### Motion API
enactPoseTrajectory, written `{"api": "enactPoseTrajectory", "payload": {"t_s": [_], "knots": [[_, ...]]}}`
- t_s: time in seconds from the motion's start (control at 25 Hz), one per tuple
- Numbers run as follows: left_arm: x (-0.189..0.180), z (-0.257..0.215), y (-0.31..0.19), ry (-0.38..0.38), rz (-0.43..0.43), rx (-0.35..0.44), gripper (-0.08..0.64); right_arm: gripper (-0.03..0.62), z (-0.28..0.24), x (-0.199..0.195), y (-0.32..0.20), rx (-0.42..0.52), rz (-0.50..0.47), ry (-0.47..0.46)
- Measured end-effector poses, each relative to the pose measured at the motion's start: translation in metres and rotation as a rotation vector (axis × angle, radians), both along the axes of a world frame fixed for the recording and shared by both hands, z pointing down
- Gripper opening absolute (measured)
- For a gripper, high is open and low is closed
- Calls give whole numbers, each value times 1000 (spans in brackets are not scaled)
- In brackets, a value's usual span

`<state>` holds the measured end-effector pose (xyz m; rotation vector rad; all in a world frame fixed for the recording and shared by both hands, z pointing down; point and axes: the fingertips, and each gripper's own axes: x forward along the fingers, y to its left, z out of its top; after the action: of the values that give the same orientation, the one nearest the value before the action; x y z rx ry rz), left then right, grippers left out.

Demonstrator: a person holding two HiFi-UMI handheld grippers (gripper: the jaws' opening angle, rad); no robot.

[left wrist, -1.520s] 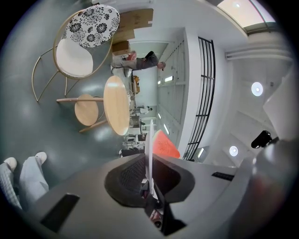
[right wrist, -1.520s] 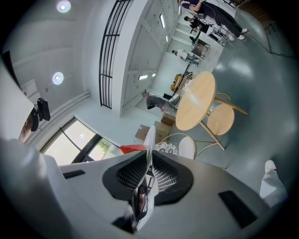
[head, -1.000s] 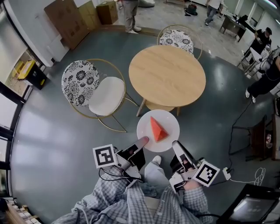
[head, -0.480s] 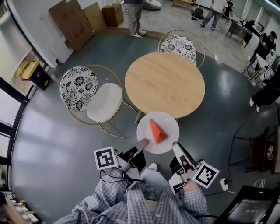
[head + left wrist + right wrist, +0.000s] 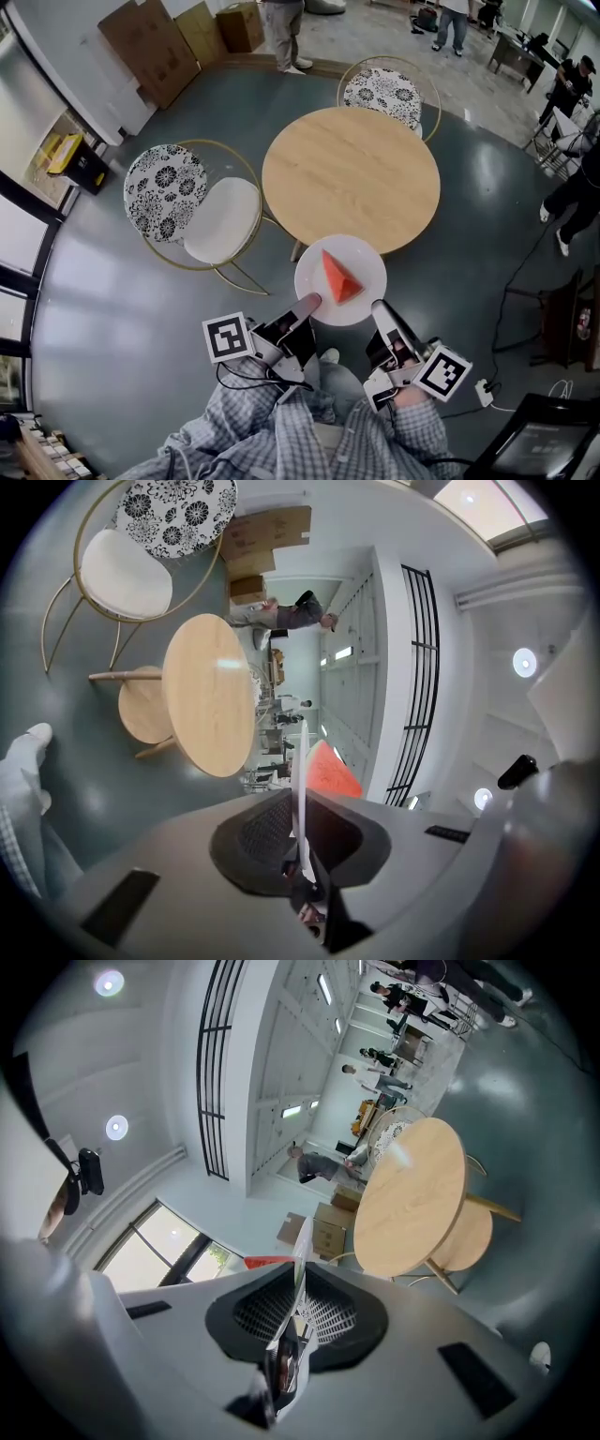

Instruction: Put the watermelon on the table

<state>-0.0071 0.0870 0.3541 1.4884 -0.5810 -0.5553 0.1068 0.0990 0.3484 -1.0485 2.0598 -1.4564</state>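
A red wedge of watermelon (image 5: 337, 277) lies on a white plate (image 5: 364, 295) that I carry level between both grippers. My left gripper (image 5: 309, 302) is shut on the plate's left rim and my right gripper (image 5: 378, 307) on its right rim. The round wooden table (image 5: 352, 178) stands just ahead, and the plate's far edge overlaps its near edge in the head view. In the left gripper view the plate's rim (image 5: 300, 761) runs edge-on between the pads, with the watermelon (image 5: 328, 771) behind it. The right gripper view shows the rim (image 5: 300, 1258) clamped the same way.
Two gold-framed chairs with patterned backs stand by the table, one at the left (image 5: 202, 202) and one at the far side (image 5: 384, 89). Cardboard boxes (image 5: 155, 37) lean on the back wall. People stand at the back and right. A cable (image 5: 511, 272) trails on the floor at the right.
Both grippers and the plate have come closer to the table; its near edge now meets the plate's far edge. The grip on the plate has not changed.
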Motion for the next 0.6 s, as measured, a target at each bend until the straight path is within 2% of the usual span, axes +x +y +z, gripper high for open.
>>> {"api": "enactPoseTrajectory", "payload": {"t_s": [0.6], "knots": [[-1,15,-103,1,73,-6,25,43,17,-4,-95,-40,59,38]]}}
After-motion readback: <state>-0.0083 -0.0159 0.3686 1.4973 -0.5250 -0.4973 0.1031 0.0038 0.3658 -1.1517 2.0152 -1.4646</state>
